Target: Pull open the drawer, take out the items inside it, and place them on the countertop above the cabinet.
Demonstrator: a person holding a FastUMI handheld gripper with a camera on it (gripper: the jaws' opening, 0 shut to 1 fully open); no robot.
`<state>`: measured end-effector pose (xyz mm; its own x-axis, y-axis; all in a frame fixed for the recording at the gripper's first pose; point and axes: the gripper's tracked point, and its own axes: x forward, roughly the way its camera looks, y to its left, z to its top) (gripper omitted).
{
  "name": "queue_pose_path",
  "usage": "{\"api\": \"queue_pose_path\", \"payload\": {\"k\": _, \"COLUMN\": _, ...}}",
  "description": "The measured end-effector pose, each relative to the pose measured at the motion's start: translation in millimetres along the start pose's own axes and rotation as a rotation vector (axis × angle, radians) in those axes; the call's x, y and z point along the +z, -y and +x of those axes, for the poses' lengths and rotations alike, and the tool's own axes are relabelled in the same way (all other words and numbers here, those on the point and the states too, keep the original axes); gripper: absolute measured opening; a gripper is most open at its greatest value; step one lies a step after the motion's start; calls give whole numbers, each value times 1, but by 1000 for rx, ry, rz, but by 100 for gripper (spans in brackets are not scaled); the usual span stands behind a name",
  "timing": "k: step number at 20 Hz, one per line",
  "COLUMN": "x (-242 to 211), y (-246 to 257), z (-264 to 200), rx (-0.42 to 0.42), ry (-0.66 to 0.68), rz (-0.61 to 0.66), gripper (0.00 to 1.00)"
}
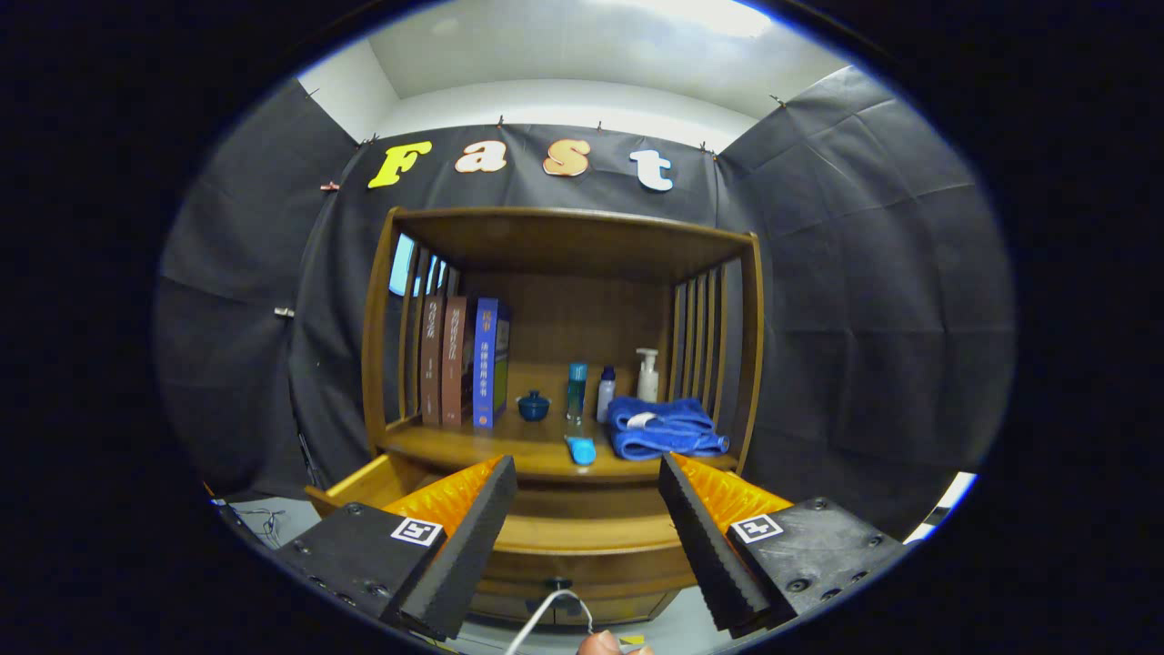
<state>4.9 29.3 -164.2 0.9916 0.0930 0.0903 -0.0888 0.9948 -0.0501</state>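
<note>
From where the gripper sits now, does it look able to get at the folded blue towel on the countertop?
Probably yes. The gripper is open and empty, and the blue towel lies beyond its fingers near the countertop front edge, with only the small blue tube beside it. Nothing stands between them.

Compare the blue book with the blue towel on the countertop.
The blue book stands upright at the left beside two brown books; the blue towel lies folded flat at the right. The book is rigid, tall and narrow; the towel is soft, low and wide. The book's spine bears print; the towel is plain. Both are blue and rest on the countertop, beyond the open hand-held gripper.
</note>
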Motion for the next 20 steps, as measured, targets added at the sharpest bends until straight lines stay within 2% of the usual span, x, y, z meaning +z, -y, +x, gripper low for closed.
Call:
{"api": "queue_pose_path", "payload": {"k": 5, "x": -60, "y": 1, "z": -13, "rx": -8, "ry": -60, "rz": -36, "gripper": 99}}
{"api": "queue_pose_path", "payload": {"k": 12, "x": -123, "y": -10, "z": 2, "rx": 8, "ry": -171, "rz": 29, "gripper": 100}}
{"api": "queue_pose_path", "payload": {"k": 20, "x": -149, "y": -33, "z": 32, "rx": 70, "ry": -195, "rz": 43, "gripper": 98}}
